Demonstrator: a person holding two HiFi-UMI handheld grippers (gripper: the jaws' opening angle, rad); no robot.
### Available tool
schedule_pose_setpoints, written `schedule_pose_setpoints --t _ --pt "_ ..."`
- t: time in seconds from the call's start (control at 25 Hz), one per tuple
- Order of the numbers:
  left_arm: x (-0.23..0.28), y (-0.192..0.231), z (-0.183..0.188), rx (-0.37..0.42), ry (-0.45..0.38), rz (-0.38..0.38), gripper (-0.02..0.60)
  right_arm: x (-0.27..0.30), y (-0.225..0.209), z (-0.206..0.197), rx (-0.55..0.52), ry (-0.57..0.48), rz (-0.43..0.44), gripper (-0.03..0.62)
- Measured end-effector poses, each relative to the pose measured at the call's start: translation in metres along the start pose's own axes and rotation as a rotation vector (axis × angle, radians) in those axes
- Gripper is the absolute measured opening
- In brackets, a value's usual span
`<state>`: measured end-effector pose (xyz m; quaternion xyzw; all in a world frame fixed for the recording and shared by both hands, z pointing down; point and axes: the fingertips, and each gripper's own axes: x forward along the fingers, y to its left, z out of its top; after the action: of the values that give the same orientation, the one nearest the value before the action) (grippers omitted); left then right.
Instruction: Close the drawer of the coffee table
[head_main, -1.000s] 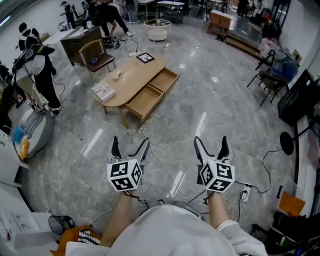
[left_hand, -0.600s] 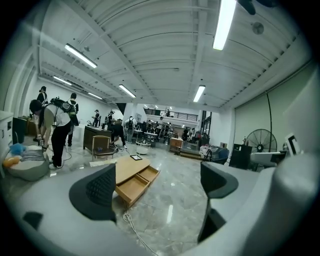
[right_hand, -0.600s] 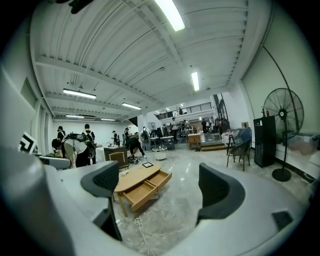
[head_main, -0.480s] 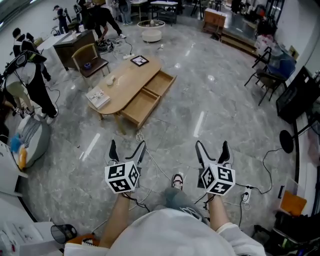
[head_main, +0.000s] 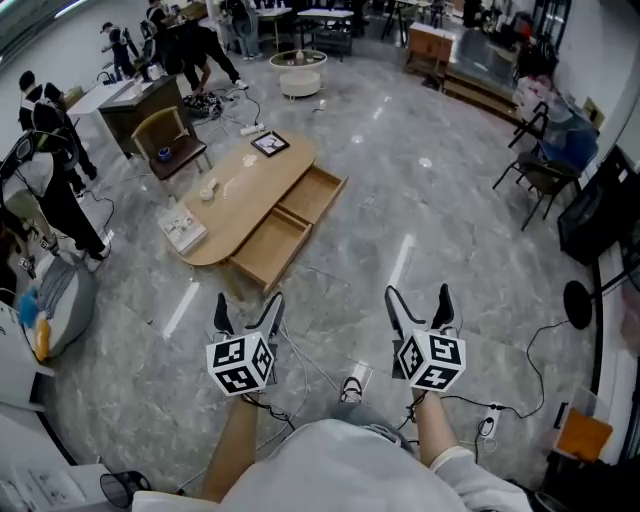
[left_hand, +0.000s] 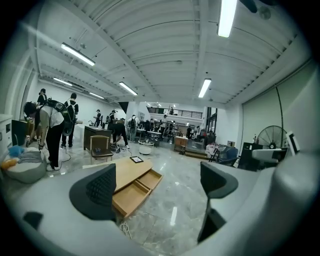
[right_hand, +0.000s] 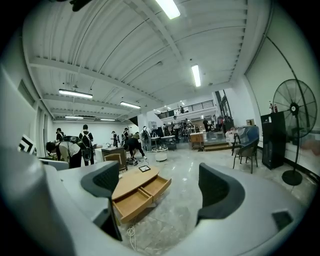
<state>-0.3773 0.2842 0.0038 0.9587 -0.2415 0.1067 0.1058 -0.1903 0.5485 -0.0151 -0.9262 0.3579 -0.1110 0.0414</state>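
Floor (head_main: 420, 230) shifted: closing in, coffee table (head_main: 235, 190) slightly nearer, drawers (head_main: 265, 250) still out. Left gripper (head_main: 248, 305) and right gripper (head_main: 418, 298) wide, empty.

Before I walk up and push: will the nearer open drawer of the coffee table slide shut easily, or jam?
The nearer drawer looks empty, so probably light and easy to slide. It is wide, so an off-centre push may skew it. The coffee table stands on a glossy floor and might shift.
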Motion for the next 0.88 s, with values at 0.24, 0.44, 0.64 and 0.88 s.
schedule_pose_setpoints --t 0.24,0.44,0.64,0.88 --pt "0.083 -0.017 0.016 -0.025 -0.005 0.037 0.523 0.086 -0.034 0.014 -0.013 0.027 0.051 0.503" --pt "0.141 -0.018 0.027 -0.032 -0.006 0.082 0.522 0.154 -0.055 0.027 -0.011 0.042 0.082 0.503" --pt "0.177 -0.019 0.030 -0.039 0.002 0.130 0.522 0.200 -0.076 0.031 -0.005 0.053 0.111 0.503" --pt "0.216 -0.020 0.037 -0.024 0.023 0.149 0.522 0.247 -0.086 0.027 0.033 0.074 0.124 0.503"
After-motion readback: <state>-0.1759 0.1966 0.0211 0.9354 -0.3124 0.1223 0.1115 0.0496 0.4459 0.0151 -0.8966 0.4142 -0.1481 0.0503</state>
